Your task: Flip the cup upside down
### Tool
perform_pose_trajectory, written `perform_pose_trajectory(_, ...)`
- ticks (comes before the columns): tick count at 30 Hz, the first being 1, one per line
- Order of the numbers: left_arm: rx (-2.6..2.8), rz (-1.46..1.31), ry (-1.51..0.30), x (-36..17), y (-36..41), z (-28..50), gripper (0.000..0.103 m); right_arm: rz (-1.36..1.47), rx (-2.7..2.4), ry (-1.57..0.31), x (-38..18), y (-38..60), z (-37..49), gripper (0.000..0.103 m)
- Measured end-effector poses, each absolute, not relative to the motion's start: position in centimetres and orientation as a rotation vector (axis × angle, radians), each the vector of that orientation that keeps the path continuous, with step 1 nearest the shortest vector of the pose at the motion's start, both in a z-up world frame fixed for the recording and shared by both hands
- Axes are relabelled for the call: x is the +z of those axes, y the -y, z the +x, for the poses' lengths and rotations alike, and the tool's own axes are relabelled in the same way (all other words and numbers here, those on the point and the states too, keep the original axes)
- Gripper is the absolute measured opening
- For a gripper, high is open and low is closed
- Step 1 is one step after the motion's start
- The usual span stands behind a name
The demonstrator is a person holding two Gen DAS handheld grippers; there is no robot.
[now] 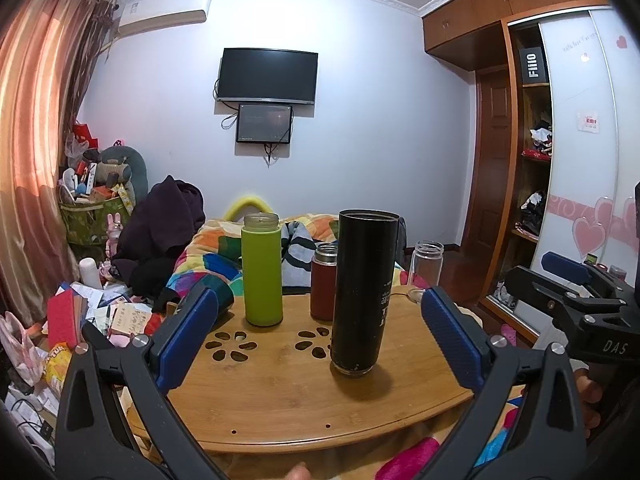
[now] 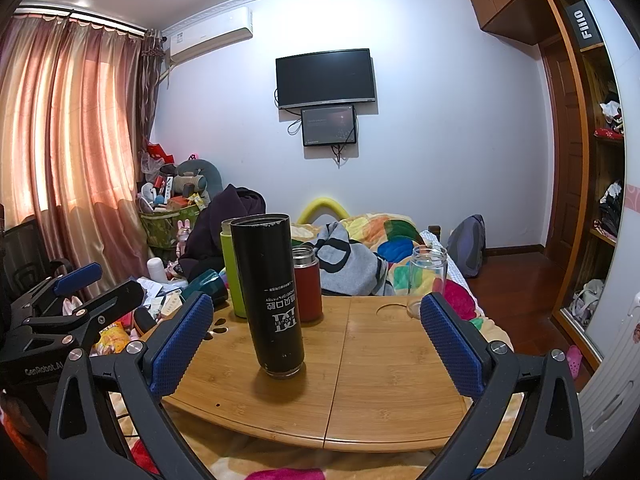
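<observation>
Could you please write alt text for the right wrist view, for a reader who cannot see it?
A tall black cup stands on a bamboo table with its white lettering upside down, framed by the open right gripper. Behind it stand a green bottle, a red flask and a clear glass jar; the left gripper hovers at left.

Your left gripper (image 1: 320,328) hangs wide apart over the bamboo table (image 1: 280,392), holding nothing. The black cup (image 1: 363,292) stands between its blue pads (image 1: 188,336), print inverted, nearer the right one. Behind it stand a green bottle (image 1: 262,270), red flask (image 1: 323,282) and clear jar (image 1: 427,264). Your right gripper (image 1: 560,280) shows at far right.
</observation>
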State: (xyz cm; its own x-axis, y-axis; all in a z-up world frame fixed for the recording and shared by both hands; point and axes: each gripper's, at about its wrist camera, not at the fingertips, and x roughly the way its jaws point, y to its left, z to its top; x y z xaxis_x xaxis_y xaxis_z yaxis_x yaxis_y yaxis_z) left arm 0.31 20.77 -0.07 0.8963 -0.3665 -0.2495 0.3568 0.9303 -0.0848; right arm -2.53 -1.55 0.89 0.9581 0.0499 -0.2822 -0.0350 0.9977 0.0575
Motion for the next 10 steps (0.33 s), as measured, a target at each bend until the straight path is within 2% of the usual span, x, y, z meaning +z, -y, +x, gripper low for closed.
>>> perform_pose_trajectory(10, -0.393, -0.033, -0.270, -0.02, -20.54, 0.35, 0.103, 0.052, 0.043, -0.287, 0.89, 1.54, -2.54, 0.103)
